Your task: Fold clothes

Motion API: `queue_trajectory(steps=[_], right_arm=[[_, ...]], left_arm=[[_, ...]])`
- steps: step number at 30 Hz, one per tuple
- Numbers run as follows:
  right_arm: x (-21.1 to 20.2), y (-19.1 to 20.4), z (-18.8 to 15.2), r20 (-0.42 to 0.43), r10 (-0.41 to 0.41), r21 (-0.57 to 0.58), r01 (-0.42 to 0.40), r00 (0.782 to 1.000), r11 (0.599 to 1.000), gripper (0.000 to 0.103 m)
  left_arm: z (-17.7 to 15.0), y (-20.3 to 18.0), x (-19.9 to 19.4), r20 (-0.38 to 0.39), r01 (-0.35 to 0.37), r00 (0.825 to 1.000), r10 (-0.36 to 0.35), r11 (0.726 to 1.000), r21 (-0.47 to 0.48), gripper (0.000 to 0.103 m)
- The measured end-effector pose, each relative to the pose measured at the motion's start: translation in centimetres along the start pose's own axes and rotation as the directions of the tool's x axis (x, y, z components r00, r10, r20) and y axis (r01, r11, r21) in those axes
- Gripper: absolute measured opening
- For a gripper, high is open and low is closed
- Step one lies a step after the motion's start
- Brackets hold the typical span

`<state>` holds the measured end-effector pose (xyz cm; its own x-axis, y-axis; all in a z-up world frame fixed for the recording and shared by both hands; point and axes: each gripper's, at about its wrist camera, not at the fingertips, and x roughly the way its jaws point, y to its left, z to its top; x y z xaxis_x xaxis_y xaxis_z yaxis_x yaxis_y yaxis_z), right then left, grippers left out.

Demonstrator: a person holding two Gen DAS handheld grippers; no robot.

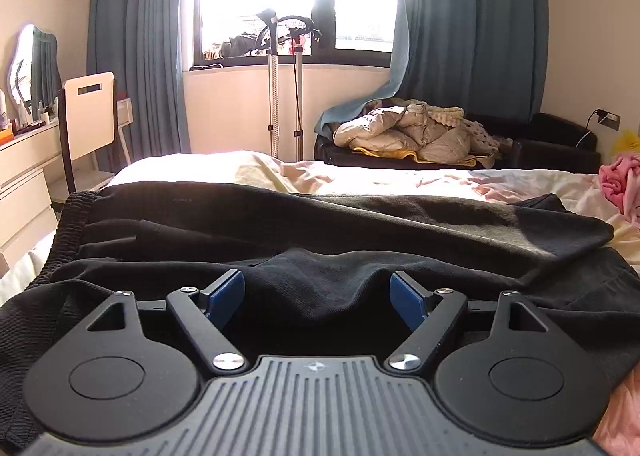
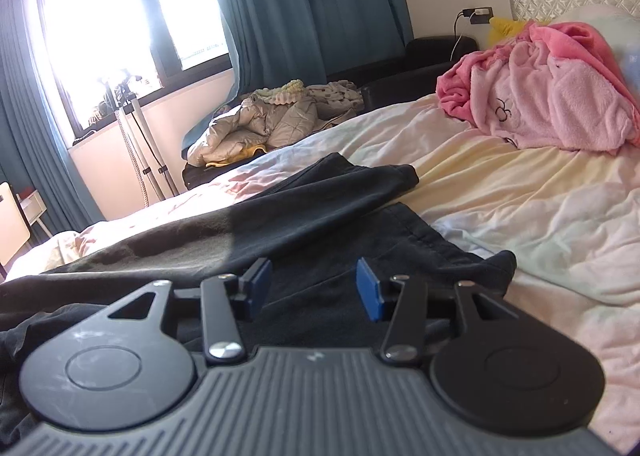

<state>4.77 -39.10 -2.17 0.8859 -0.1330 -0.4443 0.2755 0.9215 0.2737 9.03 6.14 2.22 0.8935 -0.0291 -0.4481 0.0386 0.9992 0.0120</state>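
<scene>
A pair of black trousers (image 1: 320,224) lies spread across the bed, its elastic waistband (image 1: 68,232) at the left and its legs running right. My left gripper (image 1: 318,290) is open, low over the trousers near the crotch, with cloth between its blue pads but not pinched. In the right wrist view the trouser legs (image 2: 340,212) end in two hems, one far (image 2: 404,172) and one near (image 2: 500,260). My right gripper (image 2: 314,286) is open just above the nearer leg, close to its hem.
The bed sheet (image 2: 520,196) is pale and wrinkled. A pink fleece heap (image 2: 560,96) lies near the headboard. A black sofa with a beige jacket (image 1: 412,132) stands beyond the bed. A chair (image 1: 88,116) and dresser stand left, a stand (image 1: 276,88) by the window.
</scene>
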Motion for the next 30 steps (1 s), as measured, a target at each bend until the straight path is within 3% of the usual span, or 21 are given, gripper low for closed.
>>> queue_trajectory(steps=[9, 13, 15, 18, 21, 23, 24, 26, 28, 30], right_arm=[[-2.0, 0.7, -0.5, 0.014, 0.047, -0.053, -0.047, 0.999, 0.997, 0.049], [-1.2, 0.2, -0.8, -0.008, 0.077, -0.009, -0.077, 0.997, 0.997, 0.05], [-0.8, -0.2, -0.8, -0.02, 0.081, 0.021, -0.08, 0.997, 0.997, 0.05], [-0.2, -0.6, -0.7, -0.041, 0.059, 0.04, -0.057, 0.997, 0.998, 0.055], [0.3, -1.0, -0.7, -0.049, 0.05, 0.055, -0.047, 0.998, 0.997, 0.057], [0.6, -1.2, -0.6, -0.051, 0.058, 0.073, -0.054, 0.997, 0.996, 0.058], [0.7, -1.2, -0.6, -0.052, 0.062, 0.081, -0.057, 0.997, 0.995, 0.058], [0.8, -1.3, -0.6, -0.054, 0.07, 0.096, -0.065, 0.996, 0.993, 0.059], [0.9, -1.3, -0.7, -0.054, 0.077, 0.107, -0.071, 0.996, 0.992, 0.061], [0.8, -1.3, -0.7, -0.054, 0.078, 0.11, -0.072, 0.995, 0.991, 0.062]], left_arm=[[1.4, 3.2, -3.3, -0.003, -0.051, 0.999, 0.051, 0.998, -0.032, 0.084], [2.0, 5.1, -4.7, -0.001, -0.068, 0.998, 0.068, 0.997, -0.042, 0.088], [2.3, 7.1, -4.7, -0.028, -0.064, 0.998, 0.063, 0.995, -0.07, 0.088], [2.5, 10.3, -4.6, -0.083, -0.127, 0.989, 0.118, 0.986, -0.107, 0.088], [2.4, 14.4, -4.8, -0.15, -0.17, 0.979, 0.14, 0.962, -0.212, 0.089], [1.9, 17.3, -5.1, -0.189, -0.203, 0.971, 0.147, 0.923, -0.327, 0.089], [1.5, 18.9, -5.3, -0.205, -0.223, 0.967, 0.15, 0.891, -0.396, 0.089], [0.6, 22.0, -5.9, -0.24, -0.269, 0.957, 0.163, 0.807, -0.526, 0.089], [-0.4, 25.0, -6.5, -0.287, -0.333, 0.939, 0.189, 0.705, -0.626, 0.089], [-1.0, 27.0, -7.1, -0.313, -0.374, 0.925, 0.214, 0.649, -0.663, 0.089]])
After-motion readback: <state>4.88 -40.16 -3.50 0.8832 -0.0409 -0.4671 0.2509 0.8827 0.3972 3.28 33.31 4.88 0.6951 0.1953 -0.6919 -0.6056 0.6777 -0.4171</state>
